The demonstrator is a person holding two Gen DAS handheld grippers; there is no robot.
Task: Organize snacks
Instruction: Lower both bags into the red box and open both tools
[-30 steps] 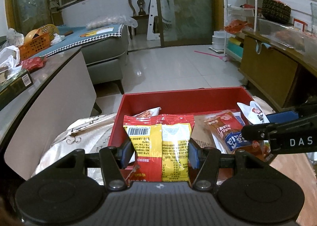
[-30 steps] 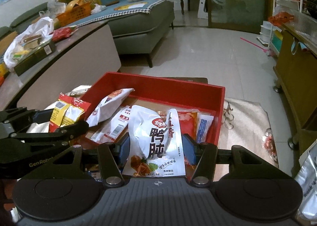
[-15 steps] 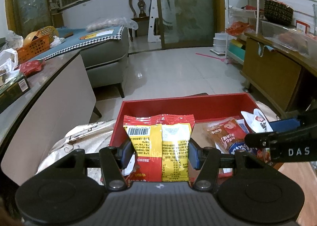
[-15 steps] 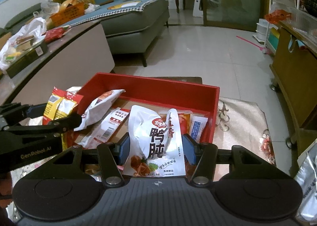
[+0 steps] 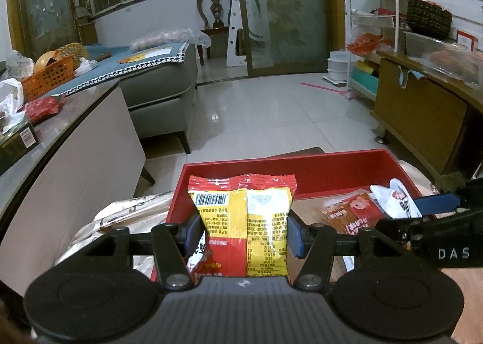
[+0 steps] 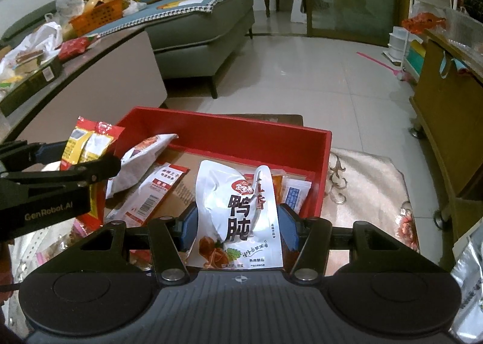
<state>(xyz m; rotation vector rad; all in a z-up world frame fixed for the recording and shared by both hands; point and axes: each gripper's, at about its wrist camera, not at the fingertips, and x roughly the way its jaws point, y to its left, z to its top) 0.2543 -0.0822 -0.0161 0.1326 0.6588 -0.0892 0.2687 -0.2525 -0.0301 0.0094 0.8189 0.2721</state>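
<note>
My left gripper (image 5: 243, 234) is shut on a red and yellow snack packet (image 5: 244, 217) and holds it upright over the left end of the red box (image 5: 302, 167). My right gripper (image 6: 238, 223) is shut on a white snack pouch with black characters (image 6: 238, 208), held above the right part of the red box (image 6: 229, 132). Inside the box lie several packets, among them a white and red pouch (image 6: 142, 160) and a barcode packet (image 6: 157, 190). The left gripper and its packet (image 6: 87, 144) also show at the left of the right wrist view.
The box sits on a patterned cloth (image 6: 362, 175) on a low surface. A grey counter (image 5: 69, 144) with a boxed item and bags stands at the left, a sofa (image 5: 163, 93) behind, a wooden cabinet (image 5: 422, 114) at the right, tiled floor beyond.
Both grippers have risen and drawn back a little with their packets. The red box appears lower and smaller in both views. The grips have not changed.
</note>
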